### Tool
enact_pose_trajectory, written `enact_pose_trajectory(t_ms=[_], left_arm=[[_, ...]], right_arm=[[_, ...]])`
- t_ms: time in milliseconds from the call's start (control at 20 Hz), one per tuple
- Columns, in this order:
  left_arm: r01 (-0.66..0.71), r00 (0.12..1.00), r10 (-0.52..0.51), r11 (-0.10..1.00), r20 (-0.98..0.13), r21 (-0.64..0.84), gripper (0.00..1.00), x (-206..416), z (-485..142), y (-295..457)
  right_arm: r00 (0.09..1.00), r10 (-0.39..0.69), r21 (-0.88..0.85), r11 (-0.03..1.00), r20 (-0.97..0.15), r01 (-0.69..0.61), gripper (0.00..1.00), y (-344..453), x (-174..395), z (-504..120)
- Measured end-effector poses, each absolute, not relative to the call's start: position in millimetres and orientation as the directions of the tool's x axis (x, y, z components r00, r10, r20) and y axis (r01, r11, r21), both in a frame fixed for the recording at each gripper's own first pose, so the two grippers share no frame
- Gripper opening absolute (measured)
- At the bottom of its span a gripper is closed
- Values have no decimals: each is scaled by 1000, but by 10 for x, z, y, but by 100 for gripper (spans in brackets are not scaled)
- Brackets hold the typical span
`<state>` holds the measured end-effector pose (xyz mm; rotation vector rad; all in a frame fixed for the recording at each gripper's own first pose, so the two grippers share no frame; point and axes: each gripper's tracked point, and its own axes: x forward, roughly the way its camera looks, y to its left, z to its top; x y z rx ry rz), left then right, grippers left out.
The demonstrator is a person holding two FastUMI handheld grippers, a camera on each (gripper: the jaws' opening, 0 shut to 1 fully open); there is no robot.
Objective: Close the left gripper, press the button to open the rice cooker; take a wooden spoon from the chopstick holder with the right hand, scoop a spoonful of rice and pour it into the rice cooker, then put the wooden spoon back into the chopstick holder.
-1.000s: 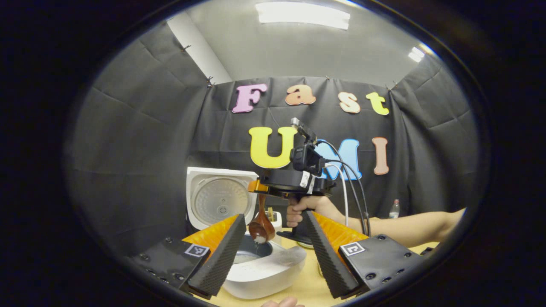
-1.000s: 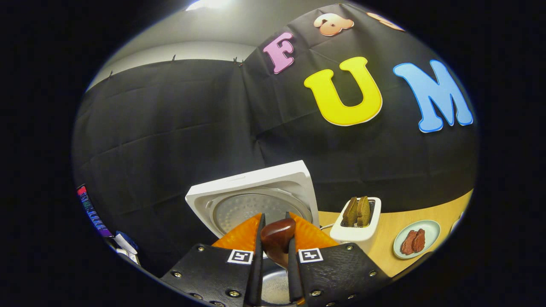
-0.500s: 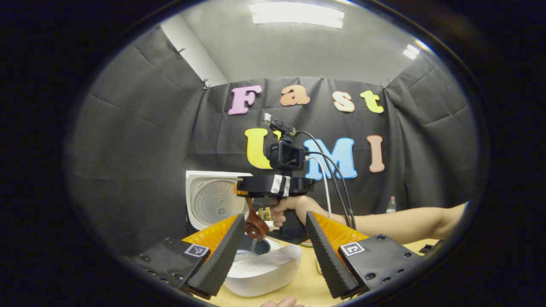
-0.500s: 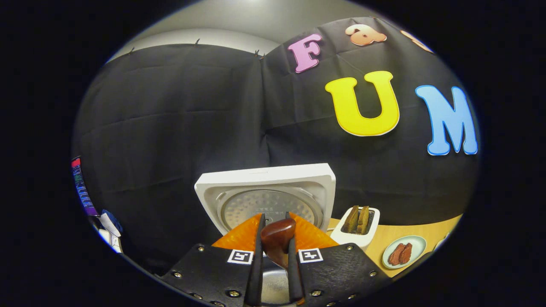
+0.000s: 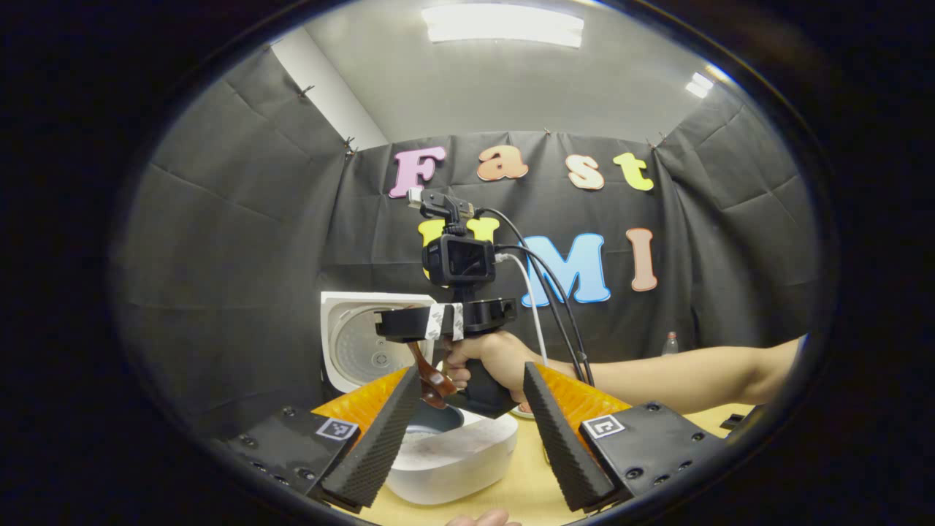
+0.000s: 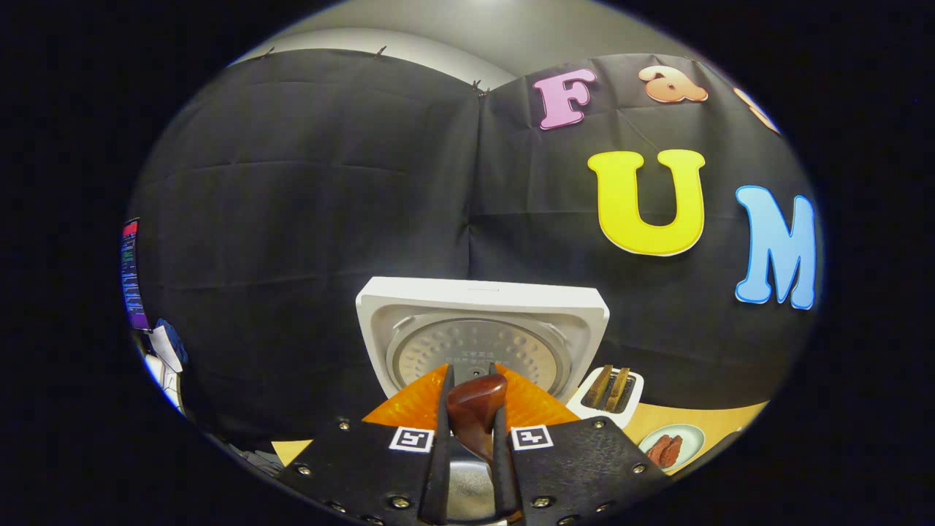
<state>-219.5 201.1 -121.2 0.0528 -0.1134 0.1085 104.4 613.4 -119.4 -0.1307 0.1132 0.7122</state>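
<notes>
Wooden spoon [image 6: 476, 413]: clamped between the two fingers of the right gripper [image 6: 471, 467], handle end up toward the camera in the right gripper view. In the left gripper view the spoon [image 5: 431, 376] hangs below the right gripper [image 5: 409, 329], bowl tilted down, directly over the open pot of the rice cooker [image 5: 453, 456]. No grains visible on the spoon bowl from here; too small to be sure.

Rice cooker: lid [image 6: 482, 329] stands open and upright at the far side, inner plate facing the near side. Some rice appears to lie in the pot, partly hidden by the near finger.

Step in hand (judgement): tail of the pour. Button press, spoon pick-up and scoop look done; spoon is tipped over the pot.

Next move (judgement): level the spoon, lift it clear of the pot rim, carry it to the chopstick holder and lower it in handle-guided, then let go. I cannot make out the holder in either view, so its place must be found first. Grip should not loosen in transit.

Left gripper [image 5: 471, 431]: fingers well apart, holding nothing, parked near side, pot rim showing between them.

Right of the cooker: a toaster [image 6: 606, 394] with slices, and a plate [image 6: 672, 449] on the table.
</notes>
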Motion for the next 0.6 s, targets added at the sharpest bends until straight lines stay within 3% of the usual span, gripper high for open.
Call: enact_pose_trajectory(t_ms=[50, 250, 600], left_arm=[[-112, 988, 106, 993, 110, 48, 93, -2205, -1243, 2011], [-105, 989, 99, 993, 106, 47, 98, -2159, -1236, 1954], [-70, 992, 68, 997, 110, 12, 99, -1768, -1133, 1798]], right_arm=[[749, 646, -80, 747, -148, -660, 24, 6145, 1036, -1184], [742, 658, -39, 745, -127, -666, 25, 5955, 985, -1059], [812, 573, 39, 819, -111, -573, 24, 4746, 1067, -758]])
